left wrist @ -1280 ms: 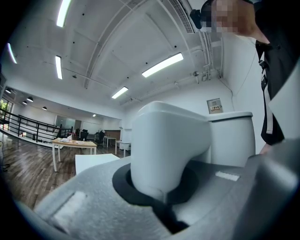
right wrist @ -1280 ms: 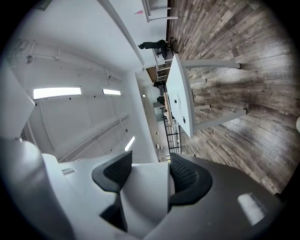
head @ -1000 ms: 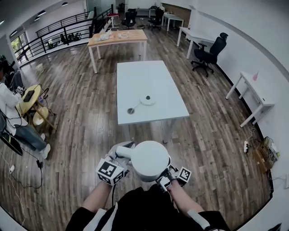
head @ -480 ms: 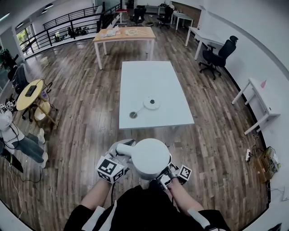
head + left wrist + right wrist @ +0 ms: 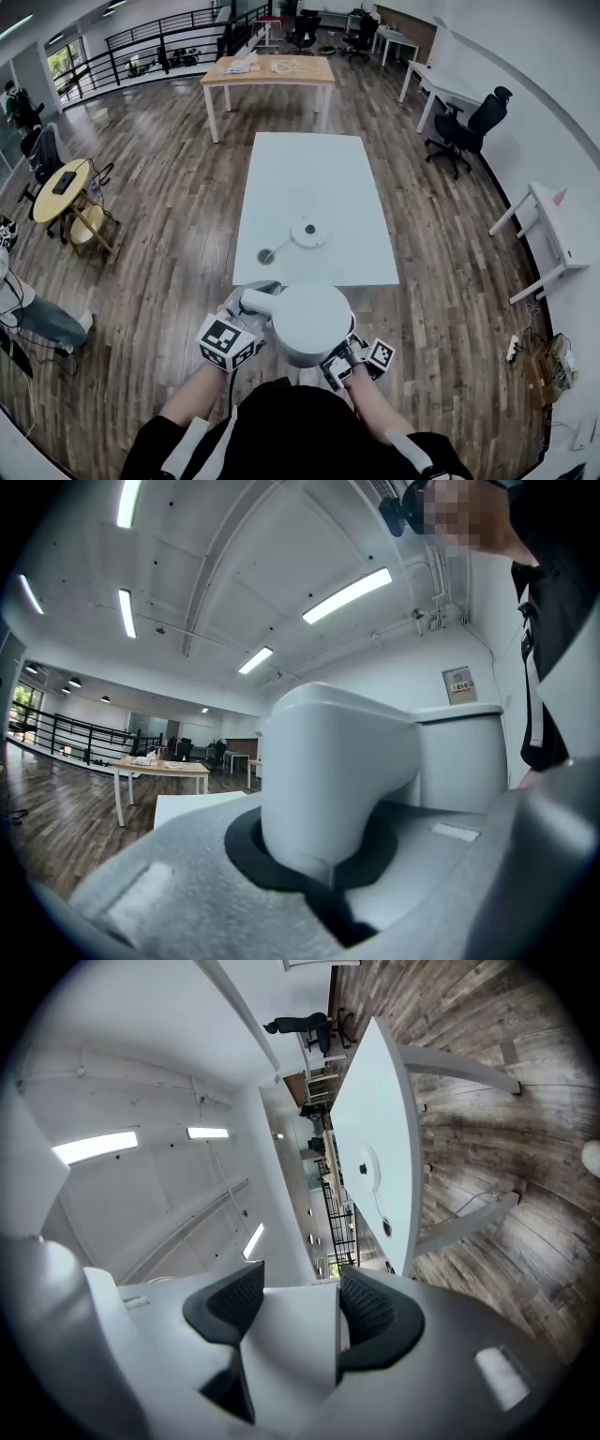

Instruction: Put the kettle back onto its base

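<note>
White kettle point(image 5: 309, 322) carried in the air at the near end of a long white table point(image 5: 309, 169), above the wooden floor point(image 5: 169, 234). The left gripper point(image 5: 251, 305) is clamped on the kettle's handle point(image 5: 328, 761), which fills the gap between its dark pads. The right gripper point(image 5: 336, 361) pinches a white part on the kettle's right, near side, both ribbed pads pressed against it. The round base point(image 5: 307, 232) sits bare on the table's near half, well apart from the kettle, with a thin cord point(image 5: 279, 246) running to a small dark disc just left of it. A wooden-topped table point(image 5: 267, 70) stands beyond the far end, and an office chair point(image 5: 469, 131) at far right.
</note>
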A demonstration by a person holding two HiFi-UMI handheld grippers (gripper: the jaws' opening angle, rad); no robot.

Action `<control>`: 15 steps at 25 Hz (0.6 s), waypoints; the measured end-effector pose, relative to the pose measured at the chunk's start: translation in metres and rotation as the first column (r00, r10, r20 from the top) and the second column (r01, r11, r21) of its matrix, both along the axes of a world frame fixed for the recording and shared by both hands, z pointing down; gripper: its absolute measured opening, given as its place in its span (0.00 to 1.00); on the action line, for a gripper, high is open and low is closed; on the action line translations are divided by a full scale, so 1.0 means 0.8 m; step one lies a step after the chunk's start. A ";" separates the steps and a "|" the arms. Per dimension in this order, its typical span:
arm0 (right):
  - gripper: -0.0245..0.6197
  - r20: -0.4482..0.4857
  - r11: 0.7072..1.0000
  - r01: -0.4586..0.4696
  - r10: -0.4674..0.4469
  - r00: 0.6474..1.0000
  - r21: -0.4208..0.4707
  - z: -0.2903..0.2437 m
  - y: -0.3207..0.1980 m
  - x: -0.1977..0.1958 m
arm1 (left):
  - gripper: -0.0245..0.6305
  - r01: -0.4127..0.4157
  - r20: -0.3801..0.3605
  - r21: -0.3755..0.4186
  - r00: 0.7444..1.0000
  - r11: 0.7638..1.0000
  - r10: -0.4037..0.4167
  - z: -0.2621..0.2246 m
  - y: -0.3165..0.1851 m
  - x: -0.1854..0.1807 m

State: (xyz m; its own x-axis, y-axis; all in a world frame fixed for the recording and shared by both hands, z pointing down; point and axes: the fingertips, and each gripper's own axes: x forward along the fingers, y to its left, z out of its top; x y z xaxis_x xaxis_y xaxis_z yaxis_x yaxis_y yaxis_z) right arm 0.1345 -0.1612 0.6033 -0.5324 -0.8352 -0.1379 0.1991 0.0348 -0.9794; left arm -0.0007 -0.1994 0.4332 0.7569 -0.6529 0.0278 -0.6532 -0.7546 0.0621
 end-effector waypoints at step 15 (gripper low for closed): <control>0.44 -0.021 0.998 0.068 -0.068 0.997 0.005 0.002 -0.107 0.080 | 0.04 0.064 -0.021 0.012 0.998 0.998 -0.064 0.003 -0.092 0.074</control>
